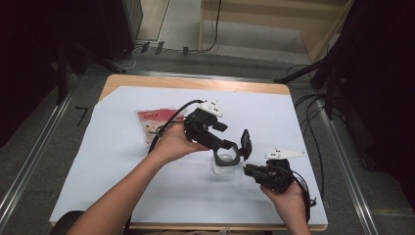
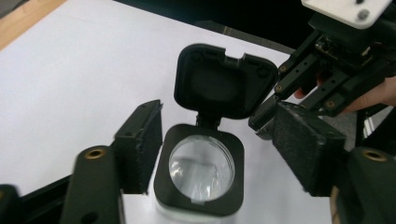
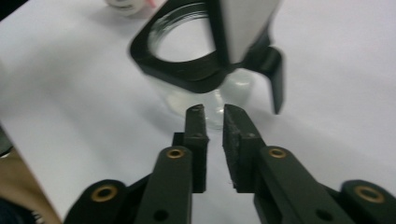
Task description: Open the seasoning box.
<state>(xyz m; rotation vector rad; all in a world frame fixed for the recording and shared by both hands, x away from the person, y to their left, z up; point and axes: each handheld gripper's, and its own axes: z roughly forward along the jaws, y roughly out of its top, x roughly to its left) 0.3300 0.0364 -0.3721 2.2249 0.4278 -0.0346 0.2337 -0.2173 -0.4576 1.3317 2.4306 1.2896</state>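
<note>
clear glass jar (image 2: 201, 170) wears a squarish black flip lid (image 2: 223, 80).

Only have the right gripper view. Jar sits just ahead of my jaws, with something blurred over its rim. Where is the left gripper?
Observer: The left gripper straddles the jar's black collar, one jaw on each side. At least one pad stands clear of it.
Operator: Lid state?
Observer: The flip lid is swung up and open on its hinge, on the side away from the left hand.
Operator: Anything inside?
Observer: The left gripper view looks straight down the mouth, and the jar looks empty. Your right gripper holds nothing, with only a narrow gap between its jaws.
</note>
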